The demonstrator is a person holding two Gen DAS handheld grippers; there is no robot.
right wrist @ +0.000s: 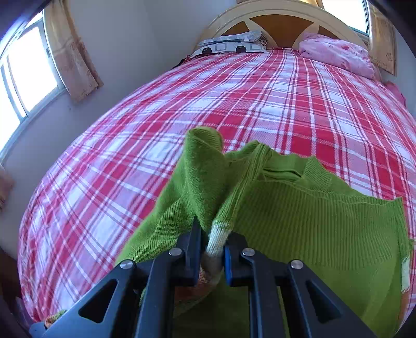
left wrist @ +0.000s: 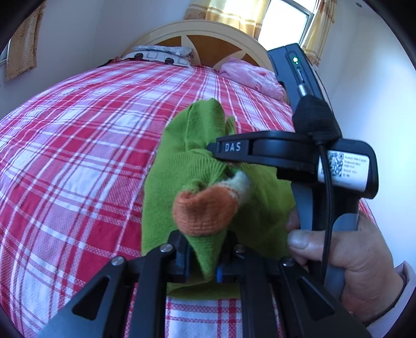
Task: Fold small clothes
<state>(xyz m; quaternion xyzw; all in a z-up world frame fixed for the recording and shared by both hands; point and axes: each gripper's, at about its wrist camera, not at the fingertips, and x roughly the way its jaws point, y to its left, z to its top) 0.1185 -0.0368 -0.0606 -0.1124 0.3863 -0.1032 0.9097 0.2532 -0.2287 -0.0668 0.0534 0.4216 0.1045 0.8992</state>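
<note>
Your left gripper (left wrist: 202, 257) is clamped on the green sweater (left wrist: 169, 182) near its orange cuff (left wrist: 205, 210). Your right gripper (right wrist: 212, 249), just beside that cuff, pinches the sweater's cream band (right wrist: 218, 239).

I see a bed covered in a red-and-white plaid sheet (right wrist: 234, 109), a cream arched wooden headboard (right wrist: 280, 18), white walls (right wrist: 124, 39), and yellow-curtained sunlit windows (right wrist: 28, 70).

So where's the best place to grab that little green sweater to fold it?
By the sleeve cuffs, probably, coming from above and the near side. The green sweater lies on the plaid bedsheet, and its ribbed cuffs are thick, narrow ends that pinch firmly. The left gripper and the right gripper are each shut on a sleeve end, near the orange cuff.
</note>
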